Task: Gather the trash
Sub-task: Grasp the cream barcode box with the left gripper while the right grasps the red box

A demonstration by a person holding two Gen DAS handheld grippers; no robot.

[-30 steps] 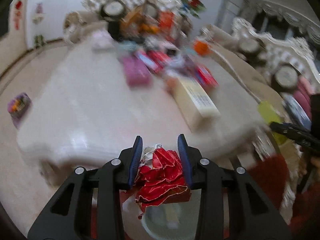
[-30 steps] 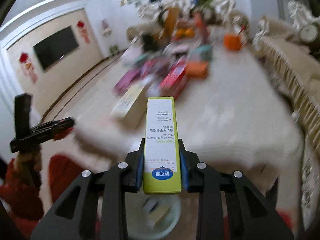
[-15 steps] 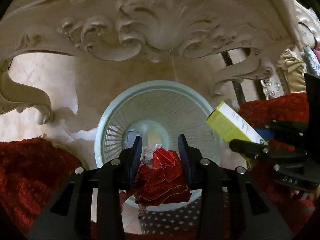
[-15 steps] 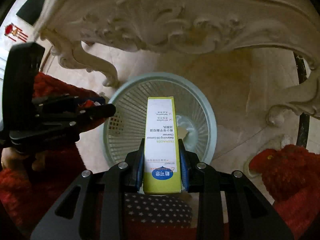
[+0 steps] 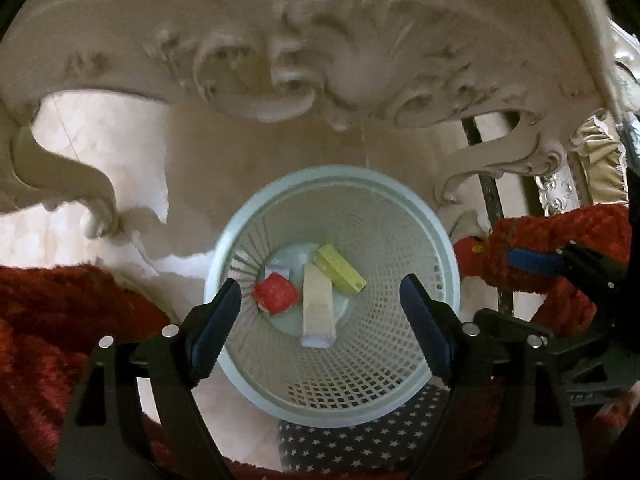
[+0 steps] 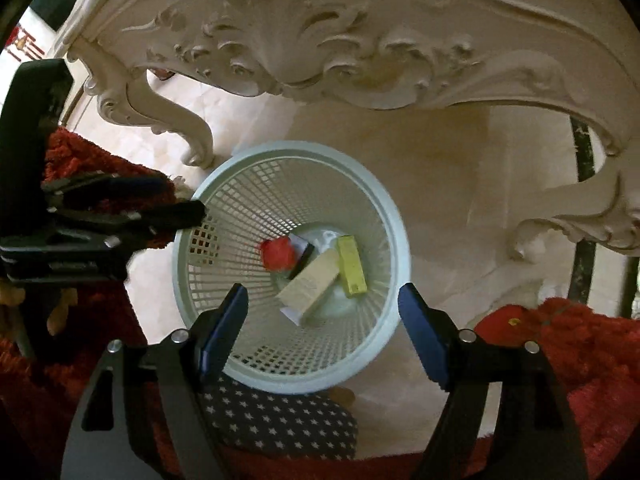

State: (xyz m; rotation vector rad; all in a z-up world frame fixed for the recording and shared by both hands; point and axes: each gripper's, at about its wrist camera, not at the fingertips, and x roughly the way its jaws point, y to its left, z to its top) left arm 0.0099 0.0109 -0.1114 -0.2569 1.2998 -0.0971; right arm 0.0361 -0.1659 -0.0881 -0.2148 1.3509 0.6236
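A pale blue mesh waste basket stands on the floor under the carved table edge. At its bottom lie a crumpled red wrapper, a yellow-green box, a cream box and a small dark-and-white item. My left gripper hangs over the basket, jaws opening, nothing between them. Above the basket too, my right gripper has its jaws opening and empty. Each gripper shows at the edge of the other's view.
The ornate cream table apron and its curled legs arch over the basket. Red fuzzy sleeves flank the view. A star-patterned dark cloth lies just below the basket. Pale tiled floor surrounds it.
Both grippers dropped from above the table to over the basket. The left let go of the red wrapper and the right let go of the yellow-green box; both now lie in the basket.
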